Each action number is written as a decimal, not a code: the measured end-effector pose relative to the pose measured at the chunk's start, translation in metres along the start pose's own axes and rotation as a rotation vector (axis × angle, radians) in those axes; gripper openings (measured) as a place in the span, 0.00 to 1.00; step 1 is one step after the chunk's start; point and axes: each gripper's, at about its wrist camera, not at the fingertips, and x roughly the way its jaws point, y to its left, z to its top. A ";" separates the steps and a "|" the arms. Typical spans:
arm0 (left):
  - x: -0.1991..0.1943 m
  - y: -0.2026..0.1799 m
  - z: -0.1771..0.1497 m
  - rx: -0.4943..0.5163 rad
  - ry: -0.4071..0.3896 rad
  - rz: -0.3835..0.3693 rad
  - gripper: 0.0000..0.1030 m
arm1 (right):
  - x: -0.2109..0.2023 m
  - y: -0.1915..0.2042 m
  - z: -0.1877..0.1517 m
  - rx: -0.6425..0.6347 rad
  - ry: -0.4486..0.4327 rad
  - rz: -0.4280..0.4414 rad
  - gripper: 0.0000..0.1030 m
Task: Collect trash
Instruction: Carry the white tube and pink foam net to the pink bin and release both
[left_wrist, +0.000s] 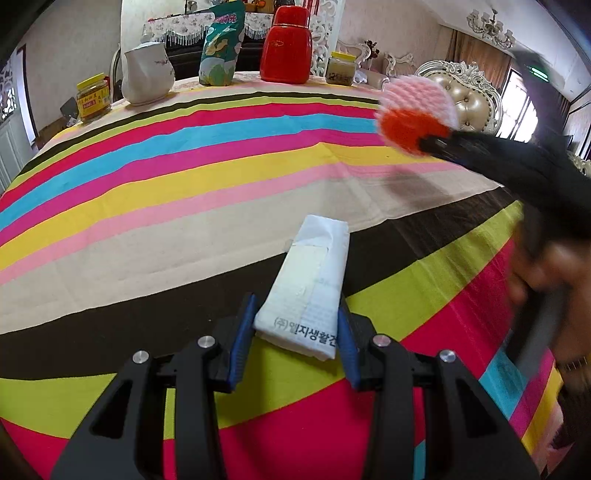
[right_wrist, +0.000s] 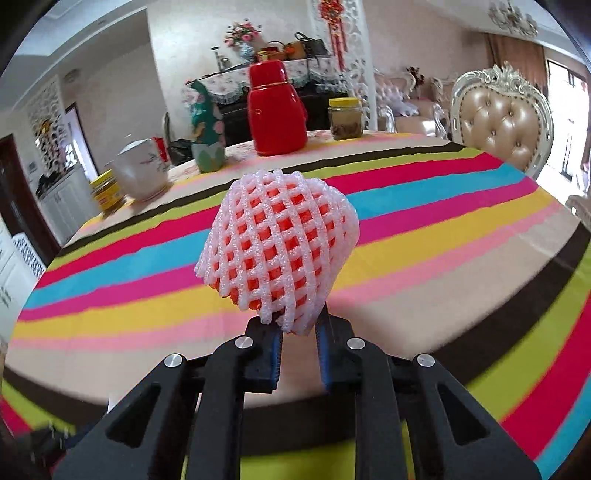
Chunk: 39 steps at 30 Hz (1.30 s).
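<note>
My left gripper (left_wrist: 295, 314) is shut on a flat white folded paper packet (left_wrist: 314, 280) with Korean print; its far end rests on the striped tablecloth (left_wrist: 147, 192). My right gripper (right_wrist: 299, 328) is shut on the lower edge of a pink foam fruit net (right_wrist: 277, 247) with an orange lining and holds it above the table. In the left wrist view the same net (left_wrist: 413, 110) and the right gripper's fingers (left_wrist: 439, 146) show at the upper right, blurred.
At the table's far edge stand a yellow-lidded jar (left_wrist: 92, 98), a white ceramic pot (left_wrist: 147, 74), a green snack bag (left_wrist: 221, 48), a red thermos (left_wrist: 286, 46) and another jar (left_wrist: 341, 68). An ornate padded chair (right_wrist: 502, 122) stands at the right.
</note>
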 end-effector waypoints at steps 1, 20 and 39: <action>0.000 0.001 0.000 -0.001 0.000 -0.001 0.39 | -0.009 -0.003 -0.006 -0.006 -0.001 -0.002 0.17; -0.018 -0.016 -0.002 0.076 -0.099 0.013 0.38 | -0.164 -0.021 -0.135 0.001 0.040 -0.049 0.17; -0.132 -0.060 -0.087 0.120 -0.203 0.017 0.38 | -0.231 -0.041 -0.191 0.059 0.028 -0.023 0.17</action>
